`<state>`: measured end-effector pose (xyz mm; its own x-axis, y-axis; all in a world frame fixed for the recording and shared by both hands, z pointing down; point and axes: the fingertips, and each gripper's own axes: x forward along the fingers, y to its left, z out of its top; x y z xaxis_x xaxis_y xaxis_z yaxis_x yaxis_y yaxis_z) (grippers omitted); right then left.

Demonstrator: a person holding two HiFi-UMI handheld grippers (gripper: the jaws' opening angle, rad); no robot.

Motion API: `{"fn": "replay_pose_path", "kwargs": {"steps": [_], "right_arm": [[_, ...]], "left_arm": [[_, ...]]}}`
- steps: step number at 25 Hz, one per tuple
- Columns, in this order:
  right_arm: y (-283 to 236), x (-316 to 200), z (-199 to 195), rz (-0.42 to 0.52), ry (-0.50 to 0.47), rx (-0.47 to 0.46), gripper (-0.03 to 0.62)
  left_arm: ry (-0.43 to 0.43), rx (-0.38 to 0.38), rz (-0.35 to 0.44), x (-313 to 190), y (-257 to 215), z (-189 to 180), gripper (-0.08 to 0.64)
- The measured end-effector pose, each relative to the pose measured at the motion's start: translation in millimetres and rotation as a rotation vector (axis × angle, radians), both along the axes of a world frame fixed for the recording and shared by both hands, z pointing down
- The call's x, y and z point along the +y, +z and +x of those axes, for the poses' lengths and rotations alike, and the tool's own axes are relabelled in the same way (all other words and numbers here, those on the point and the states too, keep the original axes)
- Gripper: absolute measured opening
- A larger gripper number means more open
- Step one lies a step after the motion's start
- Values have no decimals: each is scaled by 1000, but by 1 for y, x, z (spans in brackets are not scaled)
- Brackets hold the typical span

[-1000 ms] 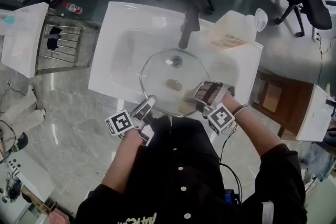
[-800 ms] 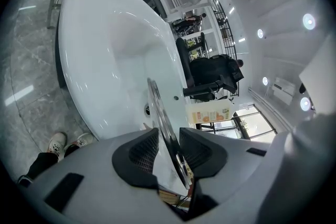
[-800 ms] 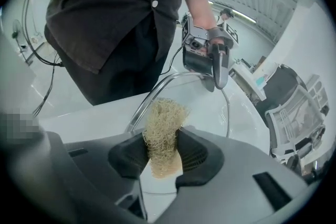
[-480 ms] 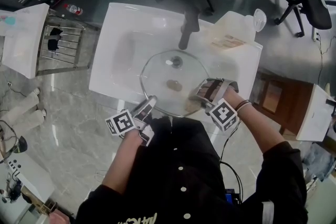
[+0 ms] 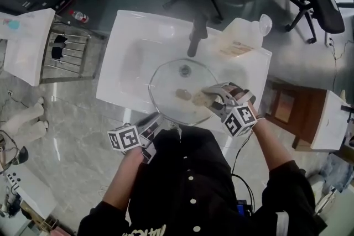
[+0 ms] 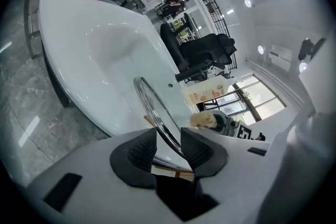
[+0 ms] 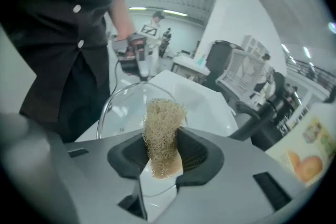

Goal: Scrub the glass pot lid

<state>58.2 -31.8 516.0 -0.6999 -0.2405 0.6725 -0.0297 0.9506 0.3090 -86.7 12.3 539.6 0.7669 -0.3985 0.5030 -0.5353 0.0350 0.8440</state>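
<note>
White sink [image 5: 127, 47] fills the middle of your head view, with its black faucet [image 5: 194, 36] at the far side. The glass pot lid [image 5: 171, 88] lies over the near half of the basin, its knob [image 5: 185, 70] towards the faucet and its near edge towards you.

Your left gripper [image 5: 150, 125] meets that near edge from the lower left. In the left gripper view the lid's metal rim [image 6: 150, 113] runs between the jaws, close against the right-hand pad with a clear gap on the other side. Those jaws have just been opening and stand spread, so they are not clamping the rim.

Your right gripper [image 5: 214, 98] reaches over the right part of the lid from the near right. It is pinched on a tan, fibrous scrub pad [image 7: 163, 128], which sticks out past the fingertips above the glass. Whether the pad touches the glass I cannot tell.
</note>
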Motion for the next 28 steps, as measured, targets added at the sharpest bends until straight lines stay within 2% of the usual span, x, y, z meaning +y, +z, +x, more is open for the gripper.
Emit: {"fn": "replay_pose_path", "kwargs": {"steps": [3, 6, 10, 15, 18, 21, 25, 28], "right_arm": [[-39, -20, 5, -98, 236, -203, 147], [-79, -33, 12, -189, 420, -432, 147], [-124, -37, 21, -271, 564, -653, 147], [-182, -33, 31, -322, 688, -891, 147], [-210, -26, 42, -284, 744, -969, 147], [-231, -21, 57, -230, 793, -1019, 147], [-259, -14, 77, -142, 863, -1065, 147], [-286, -14, 94, -35, 913, -1053, 147]], "left_arm": [[32, -86, 88, 6, -12, -16, 122], [47, -195, 247, -2, -35, -30, 49], [47, -228, 463, -29, -80, -26, 32], [94, -313, 639, -51, -123, -14, 29], [129, -335, 744, -58, -149, -4, 29], [122, -333, 835, -66, -174, 2, 29], [75, -391, 898, -81, -199, -3, 29], [43, -397, 948, -94, -224, -7, 29]]}}
